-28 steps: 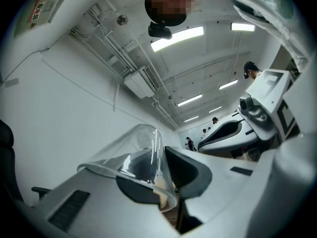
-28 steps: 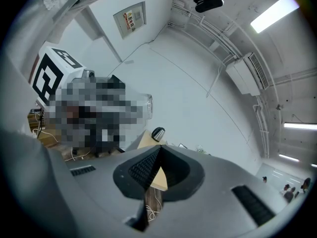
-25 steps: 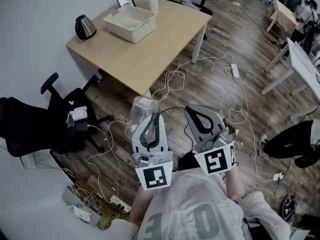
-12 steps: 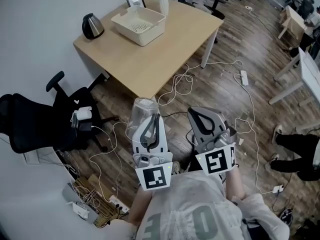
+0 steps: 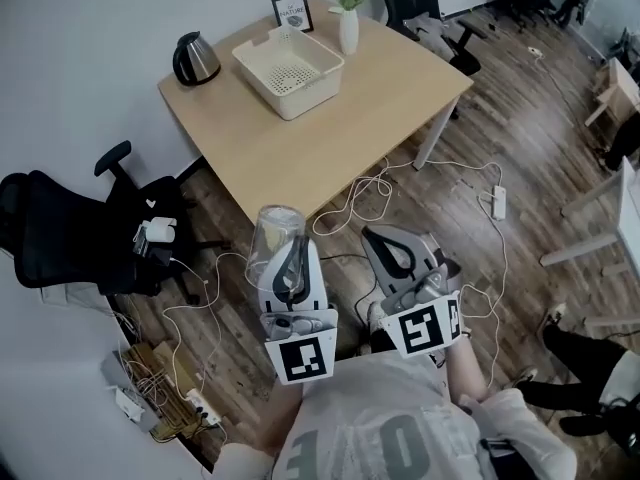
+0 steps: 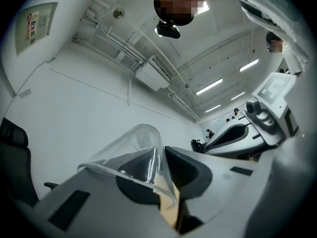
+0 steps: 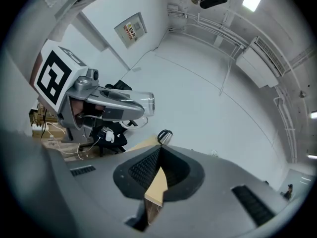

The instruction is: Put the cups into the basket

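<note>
**Cup in hand, well short of the basket**

At the far left a chair [image 5: 60, 238] stands on the floor, with cables [image 5: 350, 193] trailing to its right under the table [image 5: 300, 148]. On the table, from left to right, are a kettle [image 5: 195, 60], the basket [image 5: 318, 88], a frame [image 5: 291, 11] and a vase [image 5: 348, 28]. The basket looks empty.

Near the person, the left hand-held gripper [image 5: 288, 260] is clamped on the wall of a clear cup [image 5: 275, 230], whose closed end points away toward the table. The cup is over the floor, short of the table's near edge and well apart from the basket. To its right, the right hand-held gripper [image 5: 395, 253] has its jaws drawn together with nothing between them. No other cup is in view.

The step in hand appears to be the carry: one cup gripped, not yet delivered. The next move calls for bringing the left hand-held gripper past the near edge and over the basket's rim, lowering the cup inside, then opening the jaws. The thin clear wall is likely slippery, so a steady grip matters.
</note>
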